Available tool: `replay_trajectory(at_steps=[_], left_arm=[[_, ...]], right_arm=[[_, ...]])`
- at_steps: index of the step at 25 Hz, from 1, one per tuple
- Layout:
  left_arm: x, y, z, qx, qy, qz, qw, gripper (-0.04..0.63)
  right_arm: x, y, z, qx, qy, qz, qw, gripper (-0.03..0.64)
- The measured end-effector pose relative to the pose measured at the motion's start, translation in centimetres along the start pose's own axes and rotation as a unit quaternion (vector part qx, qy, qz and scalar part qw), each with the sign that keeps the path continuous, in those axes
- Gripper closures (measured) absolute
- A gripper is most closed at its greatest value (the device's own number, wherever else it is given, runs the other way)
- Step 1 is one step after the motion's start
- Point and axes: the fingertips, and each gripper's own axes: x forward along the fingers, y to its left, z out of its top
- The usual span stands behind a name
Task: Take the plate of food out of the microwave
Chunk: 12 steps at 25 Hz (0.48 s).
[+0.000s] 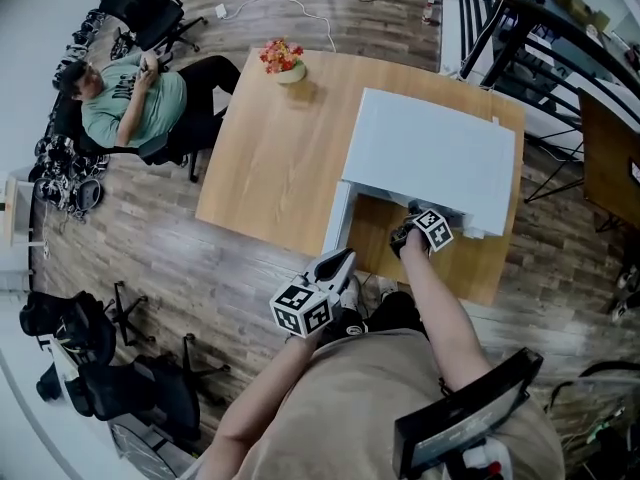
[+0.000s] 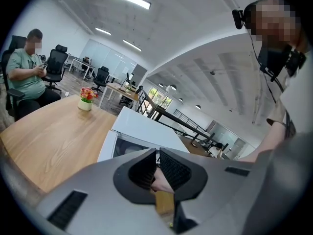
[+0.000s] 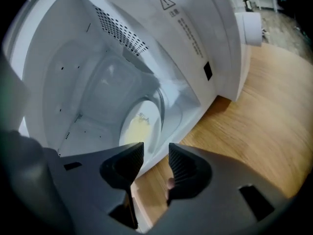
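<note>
Right hand-held gripper, jaws apart and empty, at open microwave on wooden surface, plate of food inside the cavity, left hand-held gripper jaws nearly together, nearer.

- Head view: high overhead, facing steeply down, far off. The white box-shaped microwave sits right of centre on the light wooden table.
- Left gripper view: low, looking roughly level across the table over the left gripper. Microwave at mid-frame, small pot of red flowers at left.
- Right gripper view: close in and rolled, facing into the microwave's open cavity over the right gripper.
- Shared: microwave and table in all three views. The flowers show in the head and left gripper views only.
</note>
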Motion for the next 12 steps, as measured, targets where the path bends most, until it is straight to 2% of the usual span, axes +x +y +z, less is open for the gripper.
replay_trajectory(at_steps=[6, 12], left_arm=[[-0.9, 0.4, -0.3, -0.003, -0.001, 0.013, 0.9999, 0.591], [-1.0, 1.0, -0.5, -0.004, 0.000, 0.016, 0.9999, 0.591]], right_arm=[[0.7, -0.2, -0.3, 0.055, 0.007, 0.014, 0.998, 0.456], [1.2, -0.4, -0.4, 0.084, 0.007, 0.020, 0.996, 0.457]])
